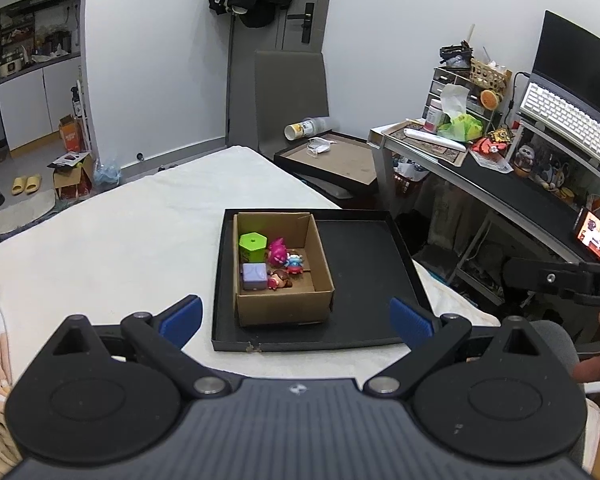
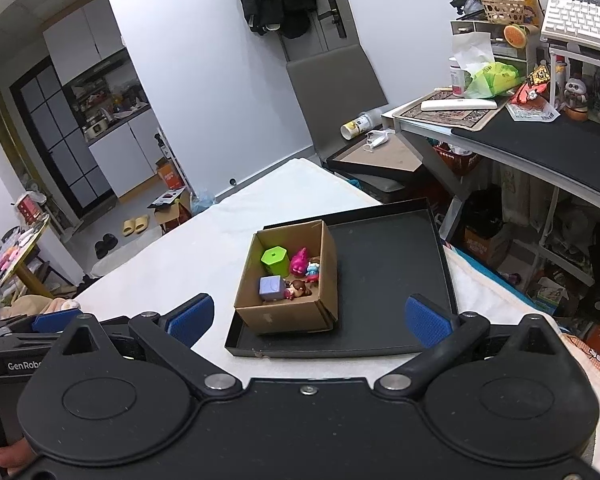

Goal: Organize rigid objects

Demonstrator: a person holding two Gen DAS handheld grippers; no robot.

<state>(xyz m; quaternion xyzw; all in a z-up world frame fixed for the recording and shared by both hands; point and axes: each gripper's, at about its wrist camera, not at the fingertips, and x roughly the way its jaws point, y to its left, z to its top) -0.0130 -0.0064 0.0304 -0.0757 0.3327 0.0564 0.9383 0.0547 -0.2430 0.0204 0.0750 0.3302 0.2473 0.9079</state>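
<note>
Now I hold both the left gripper (image 1: 296, 318) and right gripper (image 2: 310, 318) spread wide and empty; the small toys (image 1: 278, 266) sit in the cardboard box (image 1: 284, 306) on the black tray (image 1: 364, 264); probably light, hard plastic, best pinched across their bodies.

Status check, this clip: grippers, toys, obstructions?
Left gripper open, right gripper open, both empty. Toys inside cardboard box on black tray. Nothing blocking.

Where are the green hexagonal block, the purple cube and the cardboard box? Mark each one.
green hexagonal block (image 1: 253, 241): left wrist view, on its top face.
purple cube (image 2: 271, 286): right wrist view, on its upper face.
cardboard box (image 1: 284, 310): left wrist view, on its near outer wall.
</note>
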